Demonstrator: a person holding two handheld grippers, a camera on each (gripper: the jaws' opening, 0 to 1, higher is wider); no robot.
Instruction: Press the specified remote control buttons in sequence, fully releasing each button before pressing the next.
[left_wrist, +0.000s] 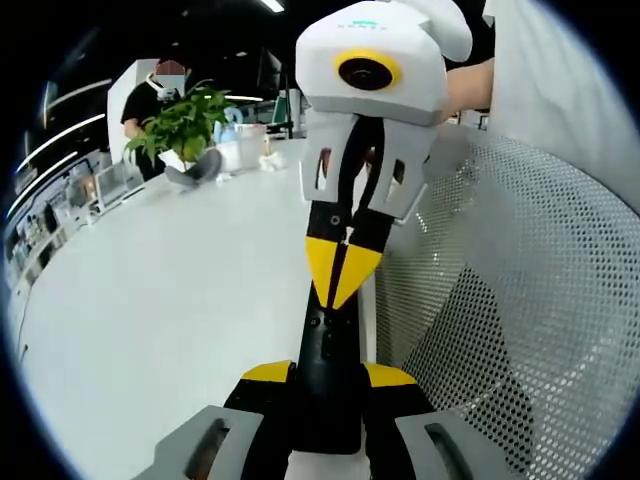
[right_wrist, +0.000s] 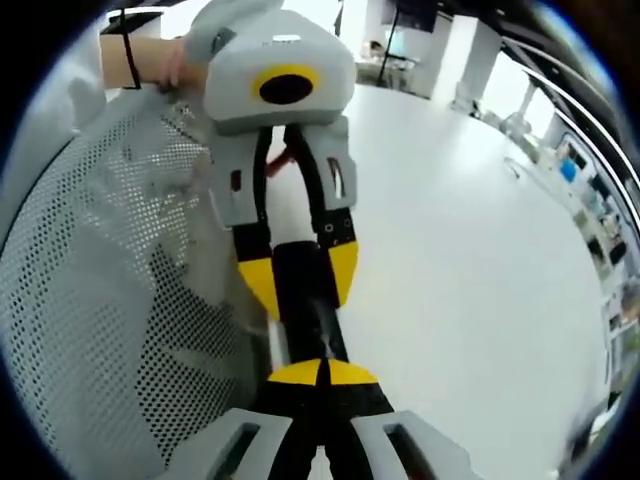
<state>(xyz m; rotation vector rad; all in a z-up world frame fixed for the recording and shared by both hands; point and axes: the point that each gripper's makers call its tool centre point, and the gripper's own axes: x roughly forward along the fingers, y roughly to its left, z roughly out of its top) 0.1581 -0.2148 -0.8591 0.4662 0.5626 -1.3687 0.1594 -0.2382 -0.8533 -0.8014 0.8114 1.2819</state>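
Left gripper (left_wrist: 330, 375) clamped on the remote control (left_wrist: 325, 345): black, slim, gripped by its long sides between the two yellow pads, near end hidden between the jaws, far end running out toward the right gripper (left_wrist: 342, 265). Held above the white table (left_wrist: 180, 300), not lying on it.

Right gripper facing in from the far side, jaws pinched fully together, yellow tips forming one point. Point down on the remote's upper face just beyond the left pads; looks in contact. Which button, and whether it is pressed in: cannot tell.

Same from the right gripper view: right gripper (right_wrist: 322, 372) closed at bottom centre, tips together over the near end of the remote control (right_wrist: 300, 300). Left gripper (right_wrist: 300, 280) opposite, one yellow pad on each long edge of the remote, white body above. Bare hand (right_wrist: 150, 60) with a dark wrist band behind that body, top left.

White perforated mesh panel (left_wrist: 520, 300), curved, close on the right in the left gripper view; same mesh panel (right_wrist: 90, 280) on the left in the right gripper view, just beside the remote. Table (right_wrist: 470, 270) bare on the other side.

Far end of the table: green potted plant (left_wrist: 185, 122), a few small pale items near it, too small to identify. Person in dark top (left_wrist: 135, 105) behind the plant.
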